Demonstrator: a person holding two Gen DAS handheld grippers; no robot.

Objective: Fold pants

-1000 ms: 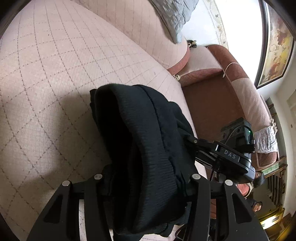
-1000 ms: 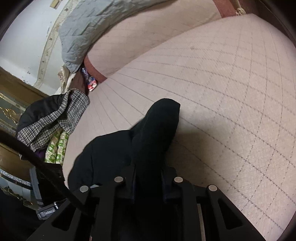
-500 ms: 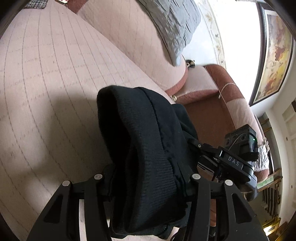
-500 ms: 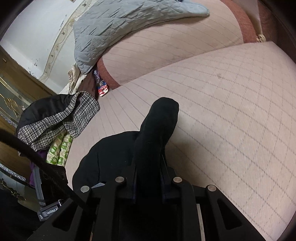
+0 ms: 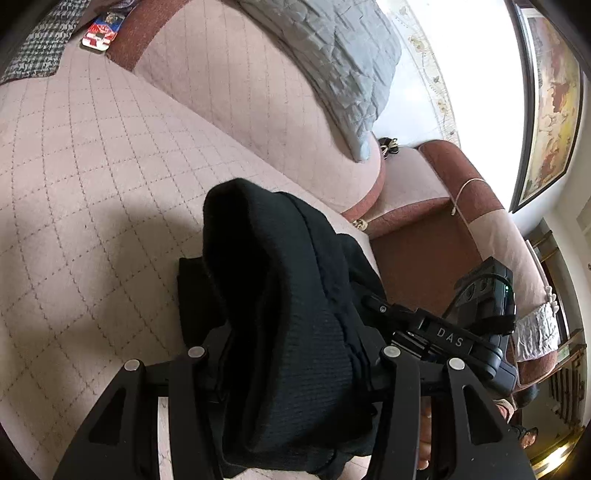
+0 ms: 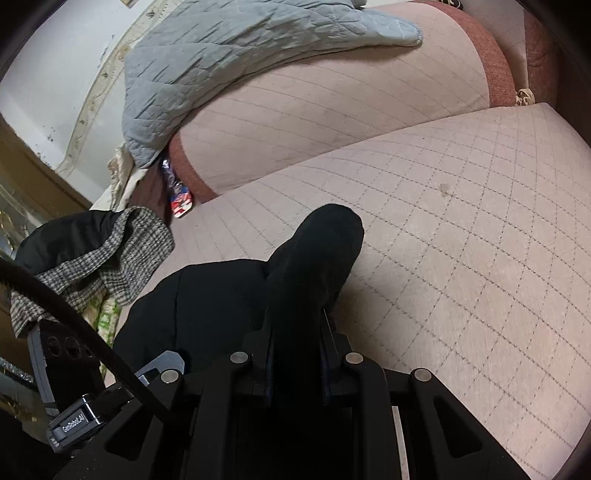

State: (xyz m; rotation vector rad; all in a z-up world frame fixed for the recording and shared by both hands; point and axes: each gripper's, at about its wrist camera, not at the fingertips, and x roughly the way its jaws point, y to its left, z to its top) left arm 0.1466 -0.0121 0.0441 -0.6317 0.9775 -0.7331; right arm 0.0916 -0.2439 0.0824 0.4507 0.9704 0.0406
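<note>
Both grippers have carried the black pants [image 5: 291, 332] up and toward the sofa's backrest since a second ago: more of the backrest and the grey quilted blanket [image 5: 340, 55] now shows in each wrist view, and a checked garment [image 5: 40, 44] and a red-and-blue packet [image 5: 101, 35] have come into the left view's top corner.

Nearest in the left view, the left gripper [image 5: 291, 354] is tilted moderately downward over the seat, its jaws set fairly wide and clamped on a thick bunched roll of the pants. The fabric fills the gap between the fingers, bulges forward past them as a rounded hump, and hangs below the jaws. It is ribbed knit, with a stitched seam running along its right side. Just right of it, the right gripper's body marked DAS [image 5: 454, 339] sits close alongside, with part of a hand showing beneath it.

In the right view, the right gripper [image 6: 295, 354] points more steeply down, its jaws nearly together and pinching a narrow fold of the pants [image 6: 310, 266], which stands up past the fingertips as a blunt rounded tip. More of the cloth spreads left toward the left gripper's body [image 6: 62, 373].

Beneath the pants lies the pink quilted seat cushion [image 6: 461, 240], then the backrest [image 6: 332, 110] with the blanket draped over it. A framed painting [image 5: 554, 110] hangs on the far wall.
</note>
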